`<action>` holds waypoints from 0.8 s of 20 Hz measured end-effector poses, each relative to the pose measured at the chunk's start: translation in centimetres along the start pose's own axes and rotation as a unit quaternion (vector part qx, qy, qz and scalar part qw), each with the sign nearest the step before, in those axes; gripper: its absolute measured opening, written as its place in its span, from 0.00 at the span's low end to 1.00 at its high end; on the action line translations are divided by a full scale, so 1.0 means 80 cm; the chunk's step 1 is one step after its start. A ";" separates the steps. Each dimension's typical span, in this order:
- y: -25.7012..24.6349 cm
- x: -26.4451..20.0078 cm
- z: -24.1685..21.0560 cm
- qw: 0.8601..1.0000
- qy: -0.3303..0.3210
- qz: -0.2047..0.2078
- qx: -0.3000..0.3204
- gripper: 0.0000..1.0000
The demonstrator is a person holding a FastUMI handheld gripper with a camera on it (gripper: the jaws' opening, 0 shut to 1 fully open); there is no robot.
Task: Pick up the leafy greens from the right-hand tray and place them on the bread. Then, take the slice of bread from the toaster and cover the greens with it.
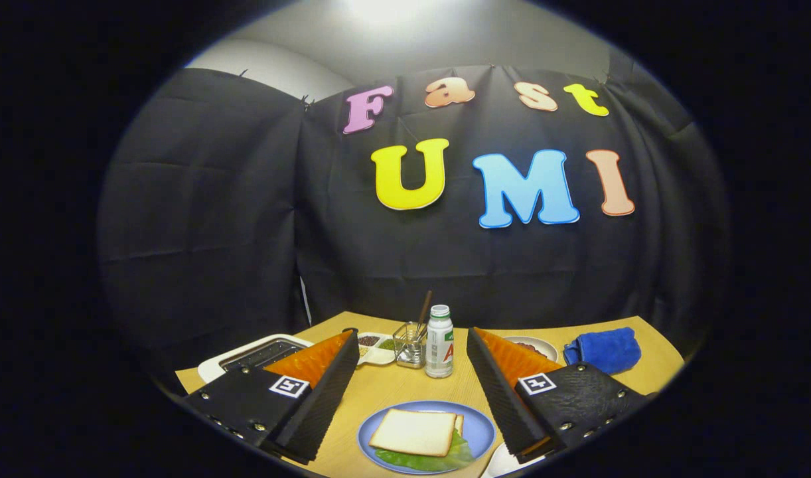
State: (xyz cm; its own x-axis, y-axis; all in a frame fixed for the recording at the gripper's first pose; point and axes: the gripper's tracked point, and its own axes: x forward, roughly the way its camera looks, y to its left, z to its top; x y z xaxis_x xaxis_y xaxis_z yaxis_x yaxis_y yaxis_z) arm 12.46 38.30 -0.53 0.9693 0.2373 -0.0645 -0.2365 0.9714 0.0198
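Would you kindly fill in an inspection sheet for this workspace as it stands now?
Surface: wooden table, bare between the claw fingers.
Job's things: blue plate holds leafy greens with a bread slice on top and a second slice edge behind it; toaster behind the left finger.
Clutter: bottle, clear utensil holder, divided dish, small dish, blue cloth.
Grippers: claw open, a finger on either side of the plate, holding nothing.
Cables: nothing seen.
Surroundings: black cloth wall.
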 end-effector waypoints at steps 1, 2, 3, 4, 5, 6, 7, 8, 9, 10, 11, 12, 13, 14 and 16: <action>-0.004 -0.003 0.009 1.000 -0.007 -0.001 0.002 0.99; -0.009 -0.006 0.015 1.000 -0.012 -0.002 0.004 0.99; -0.013 -0.011 0.018 1.000 -0.014 -0.003 0.004 0.99; -0.019 -0.012 0.017 1.000 -0.016 -0.006 0.007 0.99; -0.024 -0.015 0.015 1.000 -0.016 -0.007 0.009 0.99; -0.030 -0.017 0.015 1.000 -0.016 -0.009 0.013 0.99; -0.035 -0.019 0.013 1.000 -0.015 -0.011 0.015 0.99; -0.041 -0.020 0.012 1.000 -0.015 -0.012 0.018 0.99; -0.045 -0.022 0.012 1.000 -0.014 -0.013 0.019 0.99; -0.047 -0.024 0.011 1.000 -0.013 -0.012 0.021 0.99; -0.049 -0.026 0.010 1.000 -0.013 -0.011 0.020 0.99; -0.051 -0.026 0.010 1.000 -0.012 -0.011 0.020 0.99; -0.052 -0.028 0.010 1.000 -0.012 -0.010 0.019 0.99; -0.053 -0.030 0.009 1.000 -0.011 -0.010 0.019 0.99; -0.054 -0.031 0.008 1.000 -0.011 -0.006 0.019 0.99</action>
State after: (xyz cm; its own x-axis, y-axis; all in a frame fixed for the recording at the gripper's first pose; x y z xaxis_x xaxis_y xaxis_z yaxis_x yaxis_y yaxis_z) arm 11.08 33.54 0.17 0.9734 0.2249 -0.0430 -0.2223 0.9733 0.0570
